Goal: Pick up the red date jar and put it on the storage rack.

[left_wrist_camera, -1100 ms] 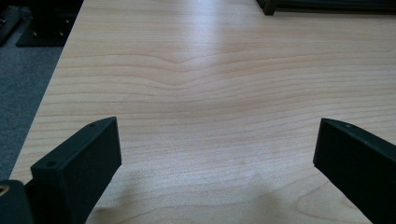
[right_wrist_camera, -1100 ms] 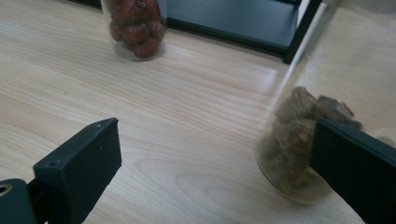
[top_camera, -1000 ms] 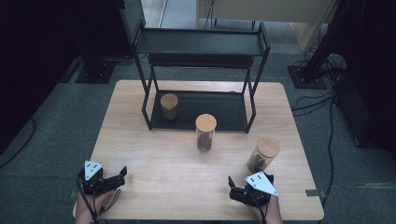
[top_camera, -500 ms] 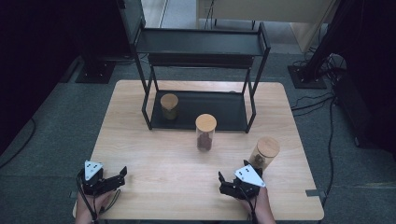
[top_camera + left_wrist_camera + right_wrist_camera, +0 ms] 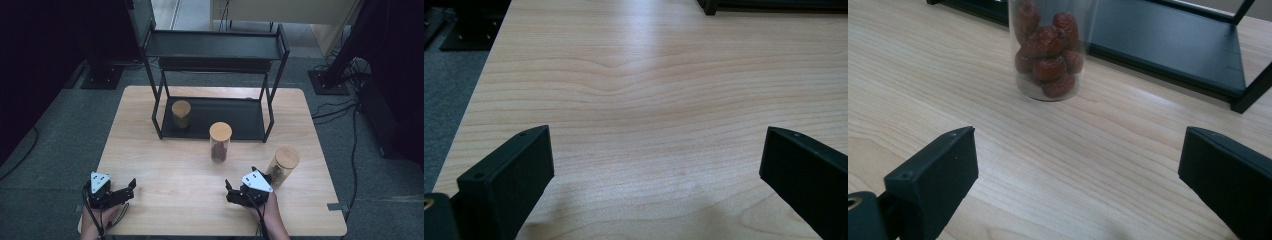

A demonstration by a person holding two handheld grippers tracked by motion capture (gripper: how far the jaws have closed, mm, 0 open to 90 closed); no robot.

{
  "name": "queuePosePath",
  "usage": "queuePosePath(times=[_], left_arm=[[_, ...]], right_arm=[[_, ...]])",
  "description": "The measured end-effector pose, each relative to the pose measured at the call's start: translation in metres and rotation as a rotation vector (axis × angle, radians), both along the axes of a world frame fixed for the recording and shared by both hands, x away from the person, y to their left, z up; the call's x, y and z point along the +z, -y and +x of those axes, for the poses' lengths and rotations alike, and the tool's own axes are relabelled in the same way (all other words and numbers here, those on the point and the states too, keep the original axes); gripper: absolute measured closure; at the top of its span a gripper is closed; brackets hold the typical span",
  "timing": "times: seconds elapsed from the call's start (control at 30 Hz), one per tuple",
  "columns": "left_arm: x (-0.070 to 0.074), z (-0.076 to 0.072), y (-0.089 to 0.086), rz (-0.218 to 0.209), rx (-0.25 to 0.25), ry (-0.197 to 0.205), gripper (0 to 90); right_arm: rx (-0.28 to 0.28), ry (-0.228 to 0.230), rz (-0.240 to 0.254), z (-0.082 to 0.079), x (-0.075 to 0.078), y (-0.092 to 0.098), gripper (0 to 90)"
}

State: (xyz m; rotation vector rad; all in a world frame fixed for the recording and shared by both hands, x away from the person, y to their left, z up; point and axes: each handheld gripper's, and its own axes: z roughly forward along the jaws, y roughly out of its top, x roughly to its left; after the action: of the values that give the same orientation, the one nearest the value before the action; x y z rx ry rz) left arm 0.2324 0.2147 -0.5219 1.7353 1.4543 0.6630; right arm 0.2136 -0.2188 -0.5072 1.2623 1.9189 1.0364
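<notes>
Right tongs (image 5: 231,191) near the bench's (image 5: 165,165) front edge, jaws wide apart, pointed at the middle jar (image 5: 1048,47) of red fruit standing mid-bench just before the rack (image 5: 215,80). Left tongs (image 5: 131,186) by the front left corner, jaws spread too, gripping nothing.

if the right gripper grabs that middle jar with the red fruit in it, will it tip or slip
The middle jar is tall and narrow on a small base, so a push near its wooden lid could tip it. Its clear wall looks smooth, probably slippery and breakable. The fruit fills it partway, so it is likely fairly light; a grip low down by the right gripper seems safer.
</notes>
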Motion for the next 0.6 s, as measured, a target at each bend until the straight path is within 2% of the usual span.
queuePosePath(times=[0.23, 0.4, 0.6], left_arm=[[0.0, 0.0, 0.0, 0.002, 0.0, 0.0, 1.2], [0.0, 0.0, 0.0, 0.002, -0.002, -0.001, 1.2], [0.0, 0.0, 0.001, 0.004, -0.006, -0.002, 1.2]], right_arm=[[0.005, -0.003, -0.003, 0.009, 0.0, -0.006, 2.4], [0.006, -0.008, 0.013, 0.016, 0.002, -0.009, 2.4], [0.009, -0.008, 0.0, 0.024, 0.003, -0.013, 2.4]])
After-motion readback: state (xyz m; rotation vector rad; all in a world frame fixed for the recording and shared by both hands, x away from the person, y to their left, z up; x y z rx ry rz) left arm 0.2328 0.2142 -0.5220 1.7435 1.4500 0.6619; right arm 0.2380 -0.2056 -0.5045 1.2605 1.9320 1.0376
